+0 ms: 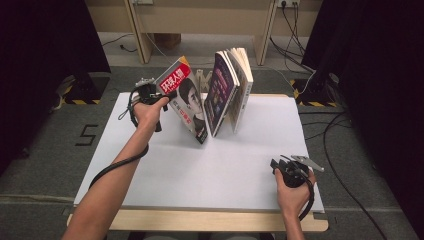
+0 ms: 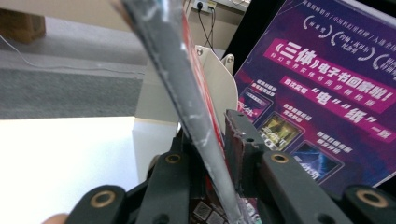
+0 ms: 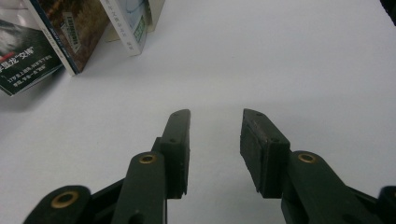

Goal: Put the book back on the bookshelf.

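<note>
Magazine edge sits clamped between left tool pads, seen close.

Tilted magazine in the left claw, just left of the standing books; right claw well apart, near the table's front-right corner.

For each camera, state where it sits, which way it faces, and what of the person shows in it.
High view: above the person's side, looking forward and down at the white table; both forearms, left gripper and right gripper show.
Left gripper view: rides the left gripper, its fingers clamping the red magazine.
Right gripper view: looks across the table between open fingers.
Shared: the purple magazine.
</note>
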